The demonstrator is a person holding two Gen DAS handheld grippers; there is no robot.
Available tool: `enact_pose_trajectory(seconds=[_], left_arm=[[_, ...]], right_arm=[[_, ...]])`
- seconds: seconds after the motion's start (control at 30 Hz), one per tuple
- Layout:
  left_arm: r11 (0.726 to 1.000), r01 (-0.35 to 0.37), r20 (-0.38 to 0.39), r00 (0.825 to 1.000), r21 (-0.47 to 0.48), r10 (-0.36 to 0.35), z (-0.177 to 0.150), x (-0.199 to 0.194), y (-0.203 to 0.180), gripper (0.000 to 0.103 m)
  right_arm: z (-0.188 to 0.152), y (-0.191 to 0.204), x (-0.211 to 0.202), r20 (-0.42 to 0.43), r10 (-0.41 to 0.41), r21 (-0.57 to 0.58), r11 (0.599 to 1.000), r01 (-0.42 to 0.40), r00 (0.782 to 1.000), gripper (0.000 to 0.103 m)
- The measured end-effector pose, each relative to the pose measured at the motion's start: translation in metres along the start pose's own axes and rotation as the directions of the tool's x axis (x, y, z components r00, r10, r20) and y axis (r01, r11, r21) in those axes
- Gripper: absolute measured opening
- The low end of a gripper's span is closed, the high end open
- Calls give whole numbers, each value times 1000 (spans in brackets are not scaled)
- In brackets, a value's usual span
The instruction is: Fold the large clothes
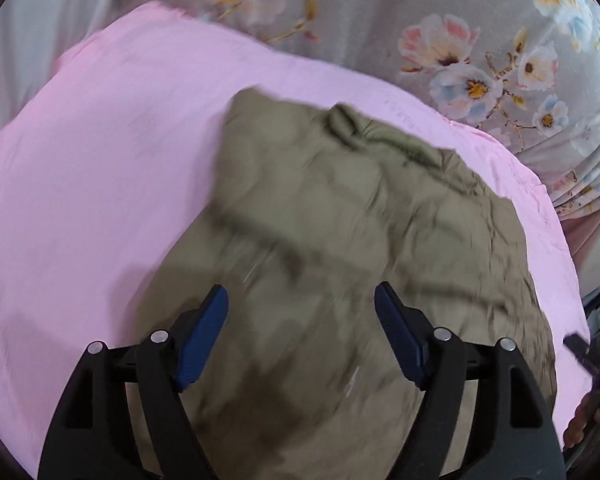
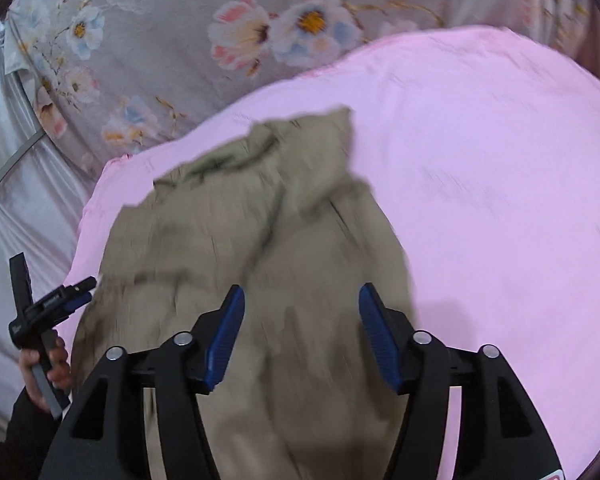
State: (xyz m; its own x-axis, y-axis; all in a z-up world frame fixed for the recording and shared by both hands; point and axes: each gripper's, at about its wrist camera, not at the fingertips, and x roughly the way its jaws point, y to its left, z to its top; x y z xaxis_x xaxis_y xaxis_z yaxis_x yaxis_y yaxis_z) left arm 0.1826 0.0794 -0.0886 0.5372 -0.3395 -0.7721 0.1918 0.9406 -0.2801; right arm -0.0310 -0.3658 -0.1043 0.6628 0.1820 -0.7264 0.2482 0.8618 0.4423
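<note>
Bedroom: pink bedsheet [image 1: 100, 160], floral bedding [image 2: 160, 60]

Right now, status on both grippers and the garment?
Left gripper open, right gripper open, both above cloth. Olive garment rumpled on pink sheet. Nothing in the way.

Open pink cloth on one side, garment heaped under the grippers

The olive garment [image 1: 340, 240] fills lower centre of both views, wrinkled and bunched toward its top edge. Bare pink sheet [image 1: 100, 180] lies free at left of the left-wrist frame, right of the right-wrist frame. The floral fabric [image 2: 180, 60] bounds the upper frame.
</note>
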Motion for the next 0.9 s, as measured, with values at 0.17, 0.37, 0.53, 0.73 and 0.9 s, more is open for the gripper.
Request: enact_pose_trajectory(seconds=[0.17,0.37,0.53,0.73,0.9], left_arm=[[998,-12,-76,997,-58,7,-66,-57,32,73],[990,2,-121,993,-138,-19,-116,-87,50,73],[977,82,-120,987,-197,-108,-137,-91,45,72],[985,78,-118,988,-156,-96,-143,-92,23,21],[988,111,-53,992,-107,-117,-134,-124,15,7]], right_arm=[[-85,-21,-33,-109,-22,27,999,25,994,65],[-129,-17,-47,-73,22,59,998,-17,997,71],[-133,-9,-40,-52,133,109,986,-127,990,72],[-133,-11,-37,-12,188,179,967,-183,982,18],[-131,6,-70,78,201,109,972,-209,976,9]])
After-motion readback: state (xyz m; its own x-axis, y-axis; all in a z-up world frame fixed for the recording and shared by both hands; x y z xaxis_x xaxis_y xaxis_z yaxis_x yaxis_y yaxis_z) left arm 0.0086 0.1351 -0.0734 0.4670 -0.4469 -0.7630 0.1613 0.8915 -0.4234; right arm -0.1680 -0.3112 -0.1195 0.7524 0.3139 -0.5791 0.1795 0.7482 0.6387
